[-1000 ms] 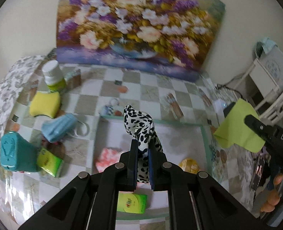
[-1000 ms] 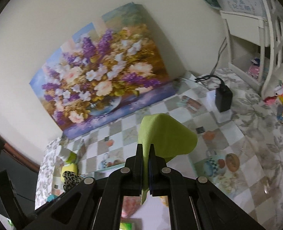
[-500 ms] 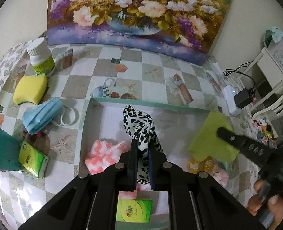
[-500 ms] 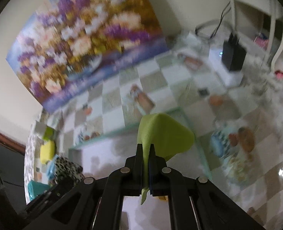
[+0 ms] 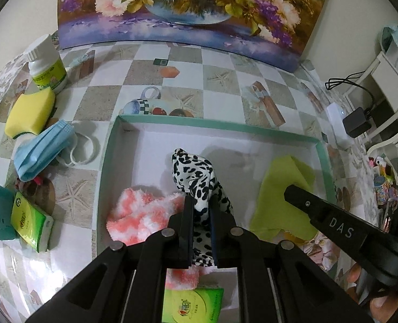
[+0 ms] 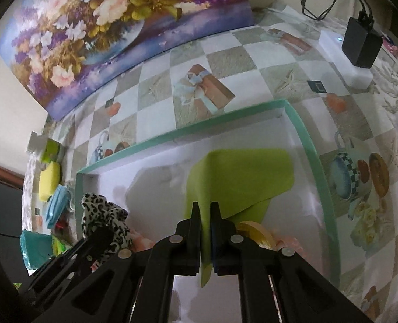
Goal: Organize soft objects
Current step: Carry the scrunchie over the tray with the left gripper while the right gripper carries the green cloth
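My left gripper (image 5: 201, 202) is shut on a black-and-white leopard-print cloth (image 5: 196, 172) and holds it inside the teal-rimmed white box (image 5: 215, 124). My right gripper (image 6: 205, 207) is shut on a lime-green cloth (image 6: 239, 177) whose far part lies on the box floor (image 6: 156, 177). The green cloth (image 5: 282, 188) and the right gripper (image 5: 301, 196) also show in the left wrist view. The leopard cloth (image 6: 102, 212) shows in the right wrist view. A pink-and-white fluffy cloth (image 5: 137, 215) lies in the box.
A blue face mask (image 5: 42, 148), yellow sponge (image 5: 29, 113), white bottle (image 5: 46, 64) and green tissue pack (image 5: 32, 220) lie left of the box. Another green pack (image 5: 193, 305) is in the box. A flower painting (image 5: 188, 8) stands behind. A charger (image 6: 360, 43) sits right.
Both grippers have moved down into the box. The green cloth has come from above the table's right side down onto the box floor. The leopard cloth has dropped low over the pink cloth.
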